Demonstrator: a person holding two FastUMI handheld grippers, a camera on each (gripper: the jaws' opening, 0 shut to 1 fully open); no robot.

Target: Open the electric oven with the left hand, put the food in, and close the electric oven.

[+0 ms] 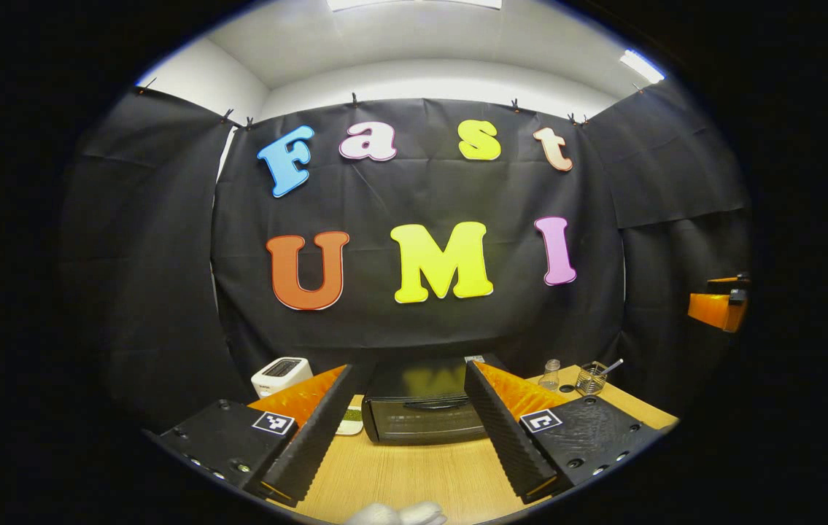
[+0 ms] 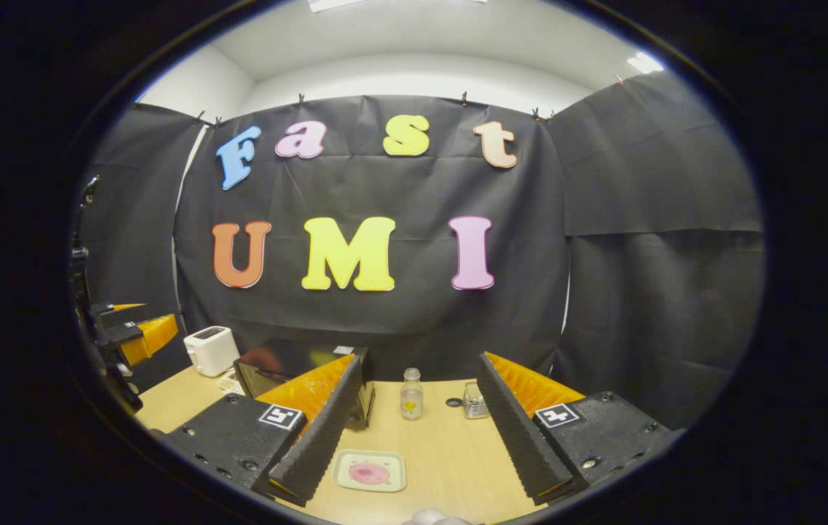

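Note:
The black electric oven [image 1: 424,423] stands on the wooden table [image 1: 421,474] with its door up and its handle across the top. My left gripper [image 1: 411,366] is open, held back from the oven, which sits framed between the two fingers. In the right gripper view a small square plate with pink food [image 2: 370,472] lies on the table between the open fingers of my right gripper [image 2: 419,357], nothing touching it. The oven [image 2: 268,364] appears there to the left, partly behind a finger. Each gripper also appears at the edge of the other's view: right gripper [image 1: 720,306], left gripper [image 2: 129,332].
A white toaster [image 1: 281,375] [image 2: 211,350] stands left of the oven. A small glass bottle [image 2: 411,394], a wire-mesh cup [image 1: 592,378] and a dark ring [image 2: 454,402] sit toward the back right. Something white [image 1: 399,514] lies at the table's near edge.

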